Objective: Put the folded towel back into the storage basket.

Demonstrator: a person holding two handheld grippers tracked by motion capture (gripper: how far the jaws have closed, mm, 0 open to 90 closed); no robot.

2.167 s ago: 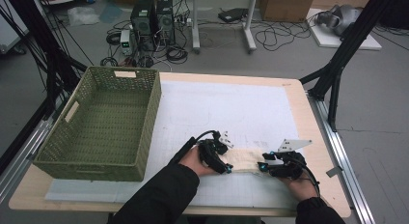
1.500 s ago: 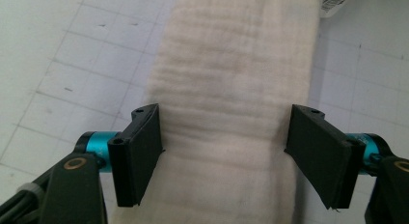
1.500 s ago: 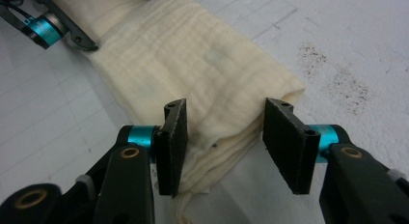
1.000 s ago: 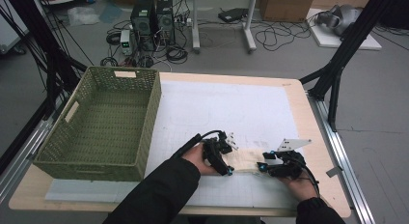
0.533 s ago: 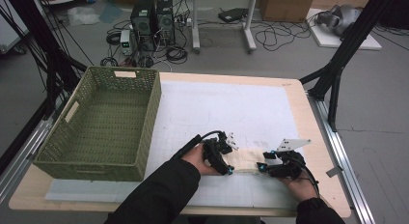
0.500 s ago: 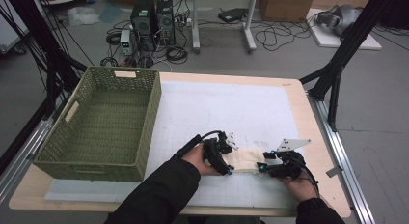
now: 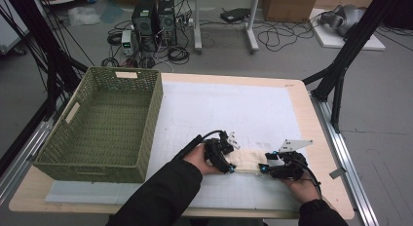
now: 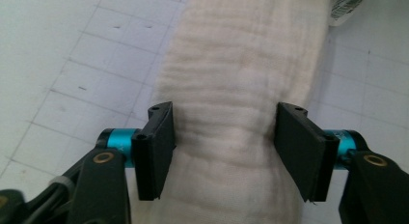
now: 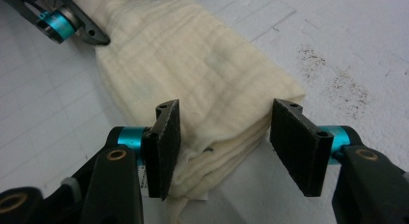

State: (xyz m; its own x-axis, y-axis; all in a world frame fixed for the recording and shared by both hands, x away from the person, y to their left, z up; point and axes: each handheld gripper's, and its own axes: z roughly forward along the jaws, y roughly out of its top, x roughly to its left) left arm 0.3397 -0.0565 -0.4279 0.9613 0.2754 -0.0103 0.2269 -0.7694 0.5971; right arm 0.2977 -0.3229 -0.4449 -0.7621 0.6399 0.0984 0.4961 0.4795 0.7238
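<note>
A folded cream cloth [image 7: 246, 160] lies flat on the white mat near the table's front edge, between my two grippers. My left gripper [image 7: 230, 160] sits over its left end. In the left gripper view the cloth [image 8: 231, 89] spans the whole gap of that gripper [image 8: 224, 137]; the jaws have just been closing and stand at its two long edges, slightly puckering it. My right gripper [image 7: 264, 162] is at the right end. In its own view that gripper [image 9: 224, 142] straddles the cloth's [image 9: 193, 64] folded corner, left pad against it, right pad apart.
A green woven basket [image 7: 151, 114] stands at the table's left. The white gridded mat [image 7: 234, 109] stretches behind the cloth, with dark specks [image 9: 337, 84] beside the cloth's end. Computers and cables lie on the floor beyond the table.
Since the earliest frame the left gripper has edged slightly right onto the cloth's end. The right gripper and the cloth look unmoved.
</note>
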